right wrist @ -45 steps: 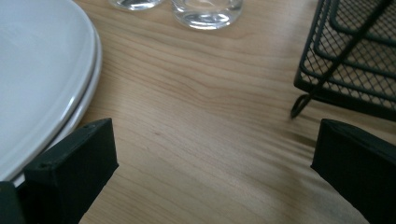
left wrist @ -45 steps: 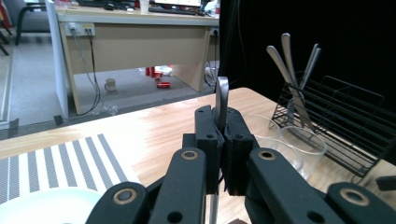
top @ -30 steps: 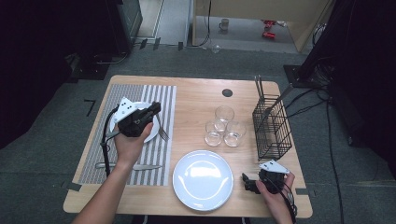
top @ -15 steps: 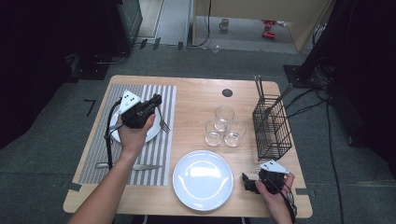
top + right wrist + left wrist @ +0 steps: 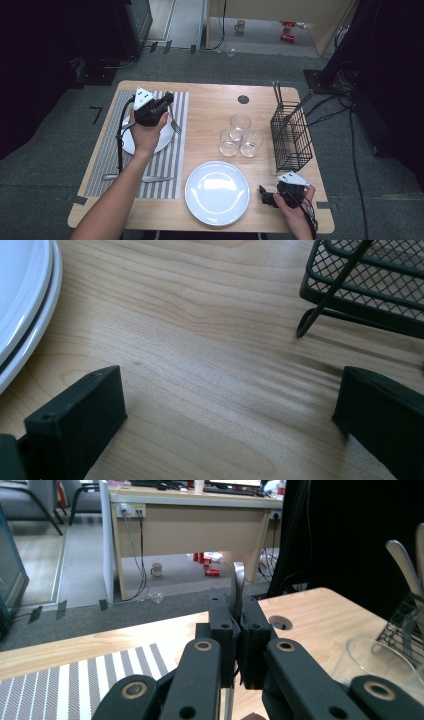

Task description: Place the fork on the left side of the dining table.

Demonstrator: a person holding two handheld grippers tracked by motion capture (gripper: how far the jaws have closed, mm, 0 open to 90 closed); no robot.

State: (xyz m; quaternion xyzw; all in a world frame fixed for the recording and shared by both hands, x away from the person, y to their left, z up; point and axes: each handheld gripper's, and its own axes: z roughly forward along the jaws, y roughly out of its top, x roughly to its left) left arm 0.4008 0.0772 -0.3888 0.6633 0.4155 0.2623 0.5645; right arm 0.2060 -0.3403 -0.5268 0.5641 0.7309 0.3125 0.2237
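At upper left of the high view, the left tongs (image 5: 167, 100) clamp a fork (image 5: 174, 125) by its handle. Thin, stiff, slippery metal, it likely needs a firm mid-handle grip. The right tongs (image 5: 227, 425) stand apart.

left gripper (image 5: 167, 101): black body, grey three-cornered plate on top, black cable trailing
right gripper (image 5: 264, 194): black, grey plate, black cable
jaw links: matte black bars, brass-ringed pivots
pads: blocky black, small screw holes
forearms: bare, no sleeves
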